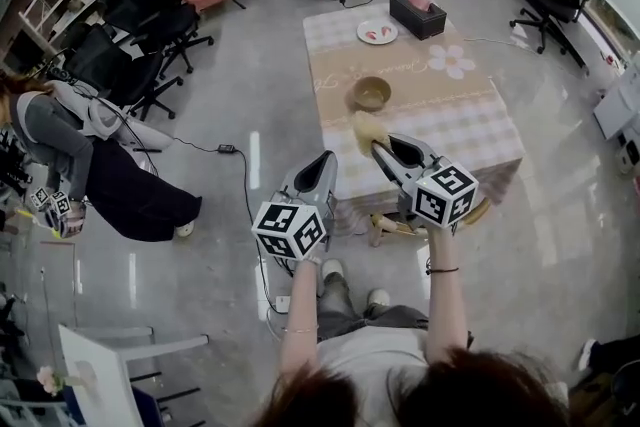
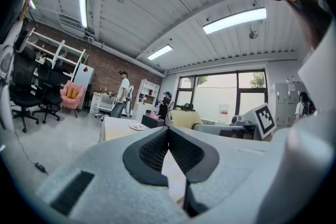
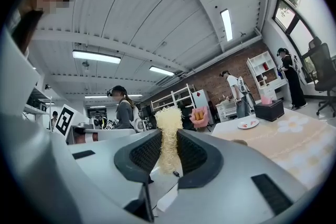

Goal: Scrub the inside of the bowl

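A small round tan bowl point(image 1: 371, 93) stands alone near the middle of a low table covered with a pale checked cloth bearing a white daisy print point(image 1: 455, 120), just above the centre of the head view. Neither tool touches it. The right gripper point(image 1: 384, 148), grey with a marker cube at its back, sits right of centre in that frame. Its jaws are closed tight on a pale yellow, fibrous scrubbing pad point(image 3: 168, 120), whose frayed top stands up above the jaw tips in the right gripper view. In the head view the pad lies just below the bowl, over the near part of the table. The left gripper point(image 1: 323, 161), lower and left of centre, is off the table's near left edge. Its black-padded jaws meet at the tips with nothing between them. Farther up the table are a white plate with pink pieces point(image 1: 377, 32) and a dark tissue box point(image 1: 417, 14). At the left edge a person in grey point(image 1: 60, 140) bends forward beside black office chairs point(image 1: 120, 65).
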Available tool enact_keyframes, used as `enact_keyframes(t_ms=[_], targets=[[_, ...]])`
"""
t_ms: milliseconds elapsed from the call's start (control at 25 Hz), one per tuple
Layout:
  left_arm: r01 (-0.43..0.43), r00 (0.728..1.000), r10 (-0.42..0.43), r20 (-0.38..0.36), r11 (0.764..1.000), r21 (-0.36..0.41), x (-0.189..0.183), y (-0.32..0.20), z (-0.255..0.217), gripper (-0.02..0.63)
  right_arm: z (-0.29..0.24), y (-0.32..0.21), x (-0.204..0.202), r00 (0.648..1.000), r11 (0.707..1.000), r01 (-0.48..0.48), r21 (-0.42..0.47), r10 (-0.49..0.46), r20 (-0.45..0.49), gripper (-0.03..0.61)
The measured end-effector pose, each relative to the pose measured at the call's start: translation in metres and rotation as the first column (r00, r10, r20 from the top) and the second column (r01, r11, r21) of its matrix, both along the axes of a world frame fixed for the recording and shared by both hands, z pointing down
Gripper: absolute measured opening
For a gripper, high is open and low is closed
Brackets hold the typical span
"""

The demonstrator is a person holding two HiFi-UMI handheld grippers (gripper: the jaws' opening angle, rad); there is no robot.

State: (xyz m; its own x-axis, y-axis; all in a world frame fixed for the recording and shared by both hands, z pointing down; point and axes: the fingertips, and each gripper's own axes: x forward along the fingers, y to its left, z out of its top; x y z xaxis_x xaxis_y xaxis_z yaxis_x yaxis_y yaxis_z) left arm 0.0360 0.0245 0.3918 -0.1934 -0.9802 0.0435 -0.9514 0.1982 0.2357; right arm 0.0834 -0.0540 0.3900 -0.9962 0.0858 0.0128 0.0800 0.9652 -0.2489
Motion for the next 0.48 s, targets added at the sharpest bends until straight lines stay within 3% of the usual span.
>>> enact_keyframes(t_ms=[480], targets=[[-0.151,0.989,0.151,-0.007,0.989,0.0,-0.06,-0.053,0.009,0.011,0.011,-0.041,-0.041,0.99,0.991,-0.137,0.005,0.137,-0.013,0.08]])
